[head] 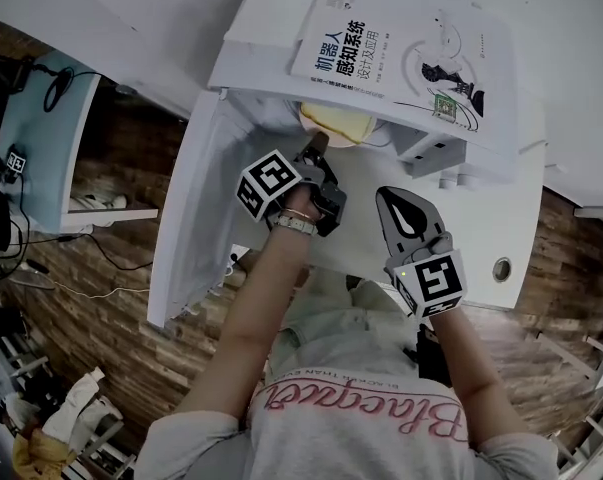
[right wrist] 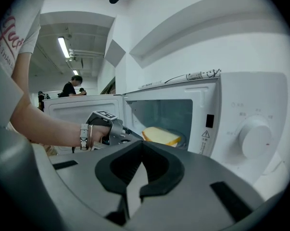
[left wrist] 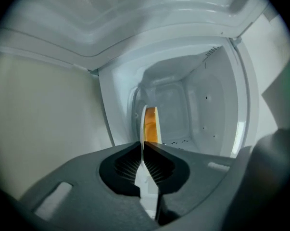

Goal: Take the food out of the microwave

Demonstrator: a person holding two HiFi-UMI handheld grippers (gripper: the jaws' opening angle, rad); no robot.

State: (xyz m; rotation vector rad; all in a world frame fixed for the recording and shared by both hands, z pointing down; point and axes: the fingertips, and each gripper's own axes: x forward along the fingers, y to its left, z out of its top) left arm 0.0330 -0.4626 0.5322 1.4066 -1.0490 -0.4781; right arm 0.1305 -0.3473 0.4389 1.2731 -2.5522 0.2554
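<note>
White counter (head: 486, 233) carries the microwave (right wrist: 241, 95), its door (right wrist: 63, 107) swung wide. I have the left gripper (left wrist: 143, 143) reaching into the cavity, jaws pinched on the rim of the plate (right wrist: 182, 140) that bears the bread slice (right wrist: 160, 135). My right gripper (right wrist: 142, 141) hangs outside the opening, jaws closed on nothing.

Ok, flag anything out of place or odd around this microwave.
Only the book lying on top of the microwave, an unusual place for it. The bread slice lies flat on its plate inside; nothing looks spilled or damaged.
</note>
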